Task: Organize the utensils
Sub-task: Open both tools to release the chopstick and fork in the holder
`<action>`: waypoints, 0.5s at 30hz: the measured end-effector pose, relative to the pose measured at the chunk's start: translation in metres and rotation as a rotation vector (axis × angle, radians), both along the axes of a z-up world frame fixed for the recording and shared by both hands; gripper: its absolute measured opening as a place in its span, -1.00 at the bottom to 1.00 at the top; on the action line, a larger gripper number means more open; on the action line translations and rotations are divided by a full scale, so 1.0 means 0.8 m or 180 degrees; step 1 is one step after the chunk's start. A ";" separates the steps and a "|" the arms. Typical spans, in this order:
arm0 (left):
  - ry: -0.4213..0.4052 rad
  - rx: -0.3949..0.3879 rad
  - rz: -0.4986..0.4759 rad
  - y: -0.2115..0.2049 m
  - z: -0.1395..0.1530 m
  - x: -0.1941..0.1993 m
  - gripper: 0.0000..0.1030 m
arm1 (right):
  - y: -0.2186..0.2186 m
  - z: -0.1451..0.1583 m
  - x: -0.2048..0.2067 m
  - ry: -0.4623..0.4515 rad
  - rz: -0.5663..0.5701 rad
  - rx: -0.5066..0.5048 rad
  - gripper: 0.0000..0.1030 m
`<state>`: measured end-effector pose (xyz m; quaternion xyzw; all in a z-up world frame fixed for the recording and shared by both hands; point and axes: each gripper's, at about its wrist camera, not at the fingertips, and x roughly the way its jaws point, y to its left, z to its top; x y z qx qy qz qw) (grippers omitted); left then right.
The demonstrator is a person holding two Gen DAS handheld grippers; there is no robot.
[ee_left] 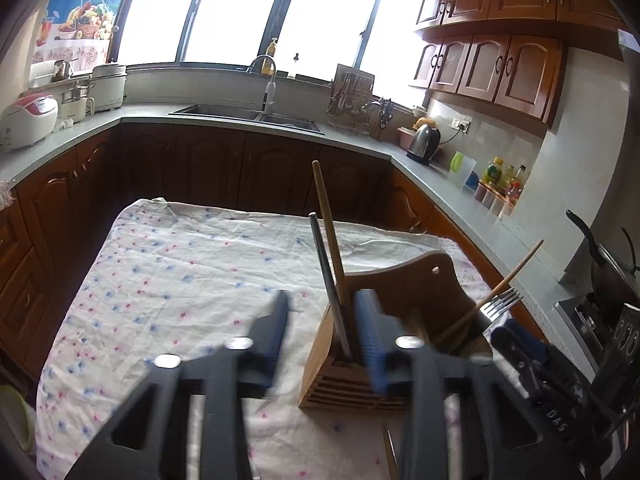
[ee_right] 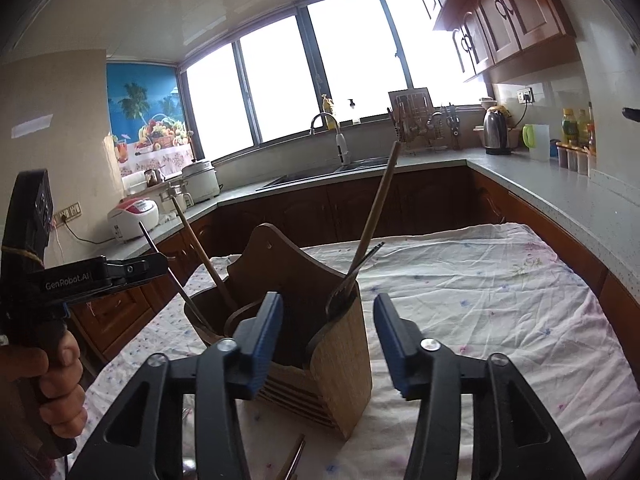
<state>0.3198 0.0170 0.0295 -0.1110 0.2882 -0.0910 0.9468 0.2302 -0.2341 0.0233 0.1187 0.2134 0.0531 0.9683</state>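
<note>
A wooden utensil holder (ee_left: 360, 356) (ee_right: 320, 340) stands on the cloth-covered table (ee_left: 168, 280). In the left wrist view it holds a long wooden handle (ee_left: 326, 216) and a dark metal utensil (ee_left: 326, 276) on its left side, and a wooden stick (ee_left: 508, 276) and a fork (ee_left: 500, 304) on its right side. My left gripper (ee_left: 324, 320) is open, its fingers either side of the holder's left compartment. My right gripper (ee_right: 328, 332) is open just in front of the holder. A thin utensil (ee_right: 294, 456) lies on the cloth below the right gripper.
The table wears a white floral cloth (ee_right: 480, 300). Kitchen counters surround it, with a sink (ee_left: 248, 114), rice cookers (ee_left: 28, 120), a kettle (ee_left: 424, 142) and bottles (ee_left: 500, 176). A stove with a pan (ee_left: 600, 264) is at the right. My hand holding the left gripper shows in the right wrist view (ee_right: 48, 380).
</note>
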 end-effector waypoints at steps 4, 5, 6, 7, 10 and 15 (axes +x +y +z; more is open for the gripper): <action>-0.0061 -0.0002 0.0101 0.005 0.007 -0.021 0.47 | -0.013 0.003 -0.021 -0.0006 -0.0062 0.0120 0.40; -0.0077 -0.0013 0.0113 0.006 0.007 -0.027 0.52 | -0.017 0.005 -0.029 -0.0008 -0.0078 0.0143 0.46; -0.0084 -0.0018 0.0129 0.008 0.008 -0.034 0.57 | -0.020 0.006 -0.035 -0.0004 -0.0094 0.0160 0.60; -0.0075 -0.0012 0.0148 0.010 0.007 -0.039 0.60 | -0.023 0.008 -0.042 0.0002 -0.0107 0.0185 0.73; -0.0045 -0.0046 0.0189 0.016 0.004 -0.062 0.65 | -0.031 0.009 -0.065 0.0051 -0.0111 0.0291 0.80; 0.0037 -0.0106 0.0160 0.017 -0.003 -0.107 0.67 | -0.038 0.005 -0.098 0.0263 -0.0104 0.0447 0.85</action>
